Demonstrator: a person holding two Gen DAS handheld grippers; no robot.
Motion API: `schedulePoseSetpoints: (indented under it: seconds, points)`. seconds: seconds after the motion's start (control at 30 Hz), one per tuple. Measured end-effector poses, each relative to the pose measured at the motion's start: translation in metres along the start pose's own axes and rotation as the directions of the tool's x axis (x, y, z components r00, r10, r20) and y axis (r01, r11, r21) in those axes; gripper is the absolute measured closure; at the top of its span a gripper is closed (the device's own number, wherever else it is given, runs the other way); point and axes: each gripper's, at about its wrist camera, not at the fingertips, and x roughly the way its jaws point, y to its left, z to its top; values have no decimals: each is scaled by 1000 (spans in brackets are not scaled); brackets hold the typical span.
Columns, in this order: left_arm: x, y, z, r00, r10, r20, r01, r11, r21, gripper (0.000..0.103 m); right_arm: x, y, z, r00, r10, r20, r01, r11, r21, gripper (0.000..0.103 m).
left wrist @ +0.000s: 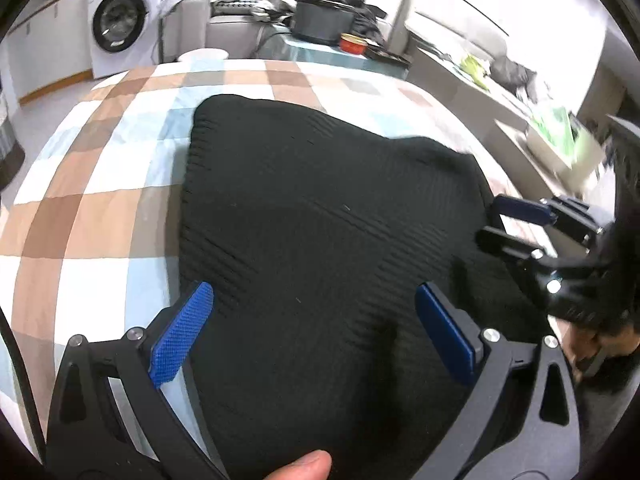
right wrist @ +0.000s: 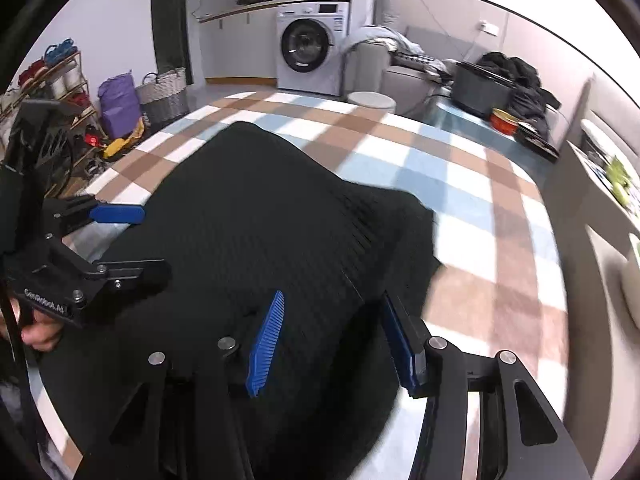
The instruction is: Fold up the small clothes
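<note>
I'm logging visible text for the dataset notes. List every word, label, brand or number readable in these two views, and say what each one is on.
"GenRobot.AI": white lettering on the black body of the left gripper, seen in the right wrist view.
Washing machine: control panel and badge markings, too small and blurred to read.
Red tin: lid print unreadable.
Black knit garment: no label visible.

Premises are a lived-in home, a combined laundry and living area. Evidence: a front-loading washing machine (right wrist: 310, 46) under a counter with a sink (right wrist: 250, 0), woven laundry baskets (right wrist: 164, 94) beside a shoe rack (right wrist: 60, 76), and a grey sofa (right wrist: 404, 68) piled with clothes. A checked cloth (right wrist: 460, 184) covers the table, with a dark cooking pot (right wrist: 480, 90) nearby.
</note>
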Motion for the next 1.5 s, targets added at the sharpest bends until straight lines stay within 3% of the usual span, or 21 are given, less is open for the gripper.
schedulePoseSetpoints:
  seconds: [0.13,0.2,0.27,0.43,0.53,0.63,0.73,0.83,0.97,1.1,1.2,1.5]
  points:
    - [9,4,0,999,37,-21,-37,999,5,3,33,20,21,999,25,-26,-26,998,-58,52]
    - [10,-2,-2,997,69,-28,-68,997,44,3,48,22,21,998,-1,-67,-4,997,-78,51]
    - [11,-3,-3,997,73,-32,-71,996,56,3,45,19,18,999,-16,-51,11,994,-104,51]
    - [-9,18,-4,997,67,-29,-68,998,-6,3,21,-15,4,986,-153,-63,152,988,-15,46]
    - [-21,35,-7,999,38,-36,-40,997,-59,3,-1,-36,-10,997,-46,-58,52,991,120,46]
    - [-30,46,-18,999,28,-42,-32,995,-89,3,-18,-42,-29,994,95,-55,-81,975,209,44]
    - [-34,48,-30,998,-23,-66,16,994,-105,12,-19,-42,-42,983,170,-68,-146,952,270,44]
    - [-36,44,-39,992,-100,-70,93,991,-94,33,-16,-39,-53,978,193,-81,-160,938,307,44]
    - [-37,35,-47,995,-70,-69,68,997,-39,52,-15,-38,-61,975,213,-57,-179,916,358,45]
    - [-38,37,-46,997,-56,-49,53,997,-47,70,-12,-34,-64,970,238,-44,-206,907,368,65]
    - [-34,41,-40,998,-47,-40,45,997,-65,77,-7,-27,-62,973,228,-31,-200,906,374,70]
    - [-12,41,2,996,92,-12,-93,995,-41,79,17,-22,-35,978,208,-9,-186,895,405,71]
